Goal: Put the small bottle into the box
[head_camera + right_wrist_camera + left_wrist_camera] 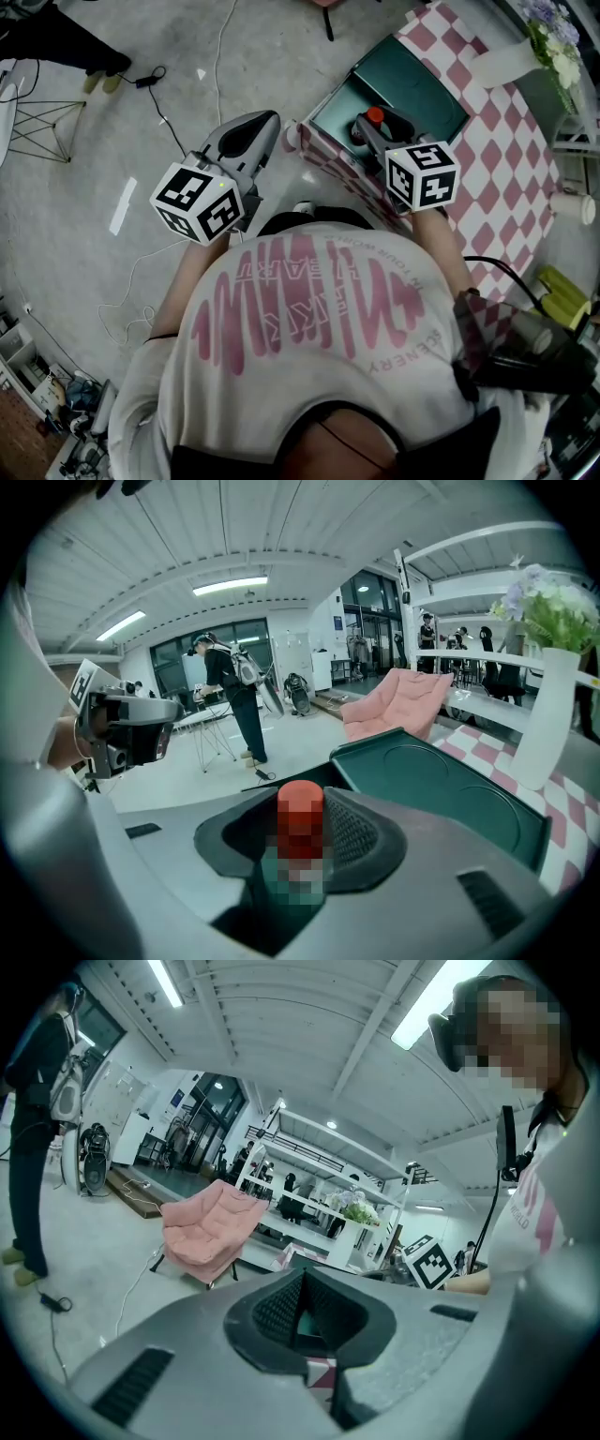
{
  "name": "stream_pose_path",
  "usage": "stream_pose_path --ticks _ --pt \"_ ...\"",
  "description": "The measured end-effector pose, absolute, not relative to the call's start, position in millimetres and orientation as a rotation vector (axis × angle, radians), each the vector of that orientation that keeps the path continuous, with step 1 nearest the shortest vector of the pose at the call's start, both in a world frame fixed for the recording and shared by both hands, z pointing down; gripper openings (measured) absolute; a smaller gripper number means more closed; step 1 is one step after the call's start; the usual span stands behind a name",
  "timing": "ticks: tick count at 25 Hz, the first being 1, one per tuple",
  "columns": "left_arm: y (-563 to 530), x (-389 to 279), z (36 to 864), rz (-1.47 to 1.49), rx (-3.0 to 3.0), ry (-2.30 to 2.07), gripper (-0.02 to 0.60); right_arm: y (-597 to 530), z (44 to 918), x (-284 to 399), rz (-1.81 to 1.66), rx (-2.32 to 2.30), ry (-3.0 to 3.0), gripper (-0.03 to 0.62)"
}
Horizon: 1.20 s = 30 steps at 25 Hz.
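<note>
Nearest us was the shirt (309, 319), white with pink print, filling the lower head view, with both arms reaching out past it. The right hand-held gripper (302, 834) was pinching the bottle (300, 808). Its jaws stood partly spread, a pad pressed to either side of the body, and the red cap rose upright above them. The teal box (441, 785) lay open just beyond that hand-held gripper and to its right, on the checked counter (506, 159). In the head view the cap seemed to hang over the box's near, deeper part. We could not tell whether the bottle's base touched anything. The left hand-held gripper (302, 1290) was well to the left of the right one, near the counter's corner, its pads pressed together at the tips with nothing between them.

We judged the step in hand to be lowering the bottle into the box. To do it well, we would hold the bottle upright, bring its base clear of the near rim, and sink it until it rests on the box's floor before easing the grip. The jaws need part only enough to free the body. They should then draw back along their own line, so the pads do not drag the bottle over. The risk, as we saw it, was a narrow bottle tipping if let go too high.
</note>
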<state>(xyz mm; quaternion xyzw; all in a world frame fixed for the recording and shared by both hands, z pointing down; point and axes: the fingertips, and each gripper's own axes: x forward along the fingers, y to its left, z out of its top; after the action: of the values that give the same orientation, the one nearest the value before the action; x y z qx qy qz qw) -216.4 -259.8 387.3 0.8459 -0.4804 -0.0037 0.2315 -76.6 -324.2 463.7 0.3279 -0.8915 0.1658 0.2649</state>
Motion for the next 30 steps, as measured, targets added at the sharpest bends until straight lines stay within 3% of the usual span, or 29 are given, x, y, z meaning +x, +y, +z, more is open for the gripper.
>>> stream_pose_path --ticks 30 --pt "-239.4 -219.4 372.4 -0.037 2.351 -1.348 0.008 -304.0 473.6 -68.2 0.382 0.852 -2.339 0.150"
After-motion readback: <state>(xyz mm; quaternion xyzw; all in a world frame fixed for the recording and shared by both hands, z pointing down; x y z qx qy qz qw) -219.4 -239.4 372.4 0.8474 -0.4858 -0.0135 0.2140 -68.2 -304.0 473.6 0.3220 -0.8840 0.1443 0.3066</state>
